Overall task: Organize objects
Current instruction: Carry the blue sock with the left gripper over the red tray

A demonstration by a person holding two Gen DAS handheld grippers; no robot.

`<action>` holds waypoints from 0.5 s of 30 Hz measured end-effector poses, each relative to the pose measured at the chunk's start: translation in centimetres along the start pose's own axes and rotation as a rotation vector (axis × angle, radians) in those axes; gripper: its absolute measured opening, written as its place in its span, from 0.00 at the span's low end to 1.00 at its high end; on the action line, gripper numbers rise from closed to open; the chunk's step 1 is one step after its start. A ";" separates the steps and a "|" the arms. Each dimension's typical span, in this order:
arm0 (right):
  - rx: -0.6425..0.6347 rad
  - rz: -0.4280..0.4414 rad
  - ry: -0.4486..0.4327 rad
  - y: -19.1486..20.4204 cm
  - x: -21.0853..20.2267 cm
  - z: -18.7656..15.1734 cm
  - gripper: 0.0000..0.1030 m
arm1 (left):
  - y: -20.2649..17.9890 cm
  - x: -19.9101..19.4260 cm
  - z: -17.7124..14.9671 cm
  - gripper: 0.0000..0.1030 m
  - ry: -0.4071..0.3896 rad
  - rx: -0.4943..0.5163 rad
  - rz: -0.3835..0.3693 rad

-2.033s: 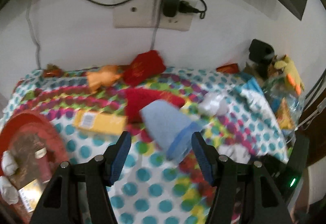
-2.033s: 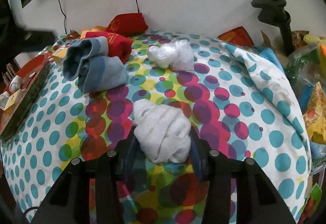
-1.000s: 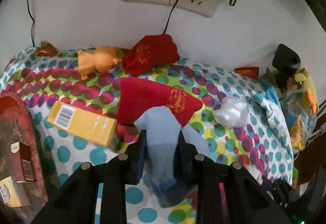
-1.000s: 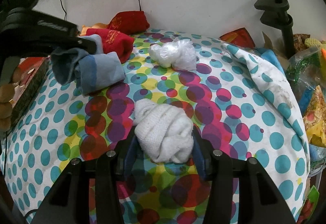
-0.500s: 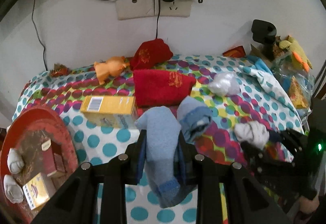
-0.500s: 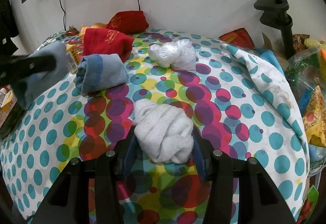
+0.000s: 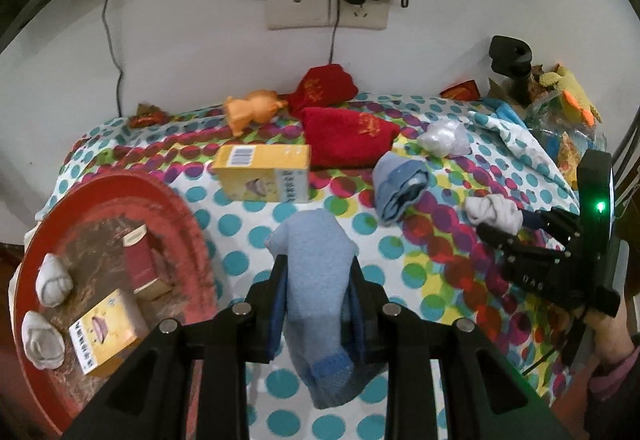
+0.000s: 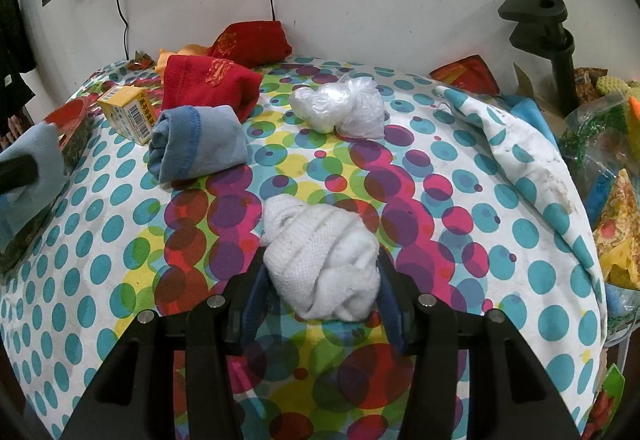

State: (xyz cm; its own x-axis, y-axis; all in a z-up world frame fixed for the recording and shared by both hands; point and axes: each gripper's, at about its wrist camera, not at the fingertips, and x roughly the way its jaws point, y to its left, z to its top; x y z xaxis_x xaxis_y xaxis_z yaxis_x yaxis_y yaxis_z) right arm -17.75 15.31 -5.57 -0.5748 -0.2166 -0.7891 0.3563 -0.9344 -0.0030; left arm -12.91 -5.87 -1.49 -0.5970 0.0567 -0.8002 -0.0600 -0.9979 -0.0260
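Observation:
My left gripper (image 7: 316, 280) is shut on a light blue sock (image 7: 314, 272) and holds it above the dotted tablecloth (image 7: 420, 260), right of the red tray (image 7: 188, 200). The held sock also shows at the left edge of the right wrist view (image 8: 36, 160). A second rolled blue sock (image 7: 398, 184) lies on the cloth; it also shows in the right wrist view (image 8: 196, 142). My right gripper (image 8: 320, 280) is shut on a balled white sock (image 8: 320, 260) resting on the cloth; the white sock also shows in the left wrist view (image 7: 494, 212).
The red tray holds two white socks (image 7: 52, 280) and small boxes (image 7: 108, 332). A yellow box (image 7: 264, 172), two red socks (image 7: 352, 136), an orange toy (image 7: 252, 108) and a plastic bag (image 8: 340, 106) lie on the cloth. A black clamp (image 8: 540, 28) and snack bags stand at right.
My left gripper closed on the light blue sock, lifted it and drew back left toward the tray, leaving the other blue sock on the cloth. My right gripper stayed shut on the white sock.

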 end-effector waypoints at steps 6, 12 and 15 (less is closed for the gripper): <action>0.001 0.001 0.000 0.1 0.0 0.0 0.47 | 2.0 -1.0 -1.2 0.26 -0.010 -0.034 0.031; 0.002 0.002 0.000 0.1 -0.1 0.0 0.47 | 5.7 -2.0 -2.2 0.27 -0.008 -0.087 0.071; 0.001 0.000 0.000 0.1 0.0 0.0 0.47 | 8.4 -2.4 -2.5 0.27 0.001 -0.141 0.084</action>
State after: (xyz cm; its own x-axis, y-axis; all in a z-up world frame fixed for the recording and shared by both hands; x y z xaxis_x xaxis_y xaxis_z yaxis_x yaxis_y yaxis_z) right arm -17.70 15.21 -5.53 -0.5749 -0.2166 -0.7890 0.3559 -0.9345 -0.0027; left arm -9.97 -14.45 -1.29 -0.5943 -0.0271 -0.8038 0.1028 -0.9938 -0.0425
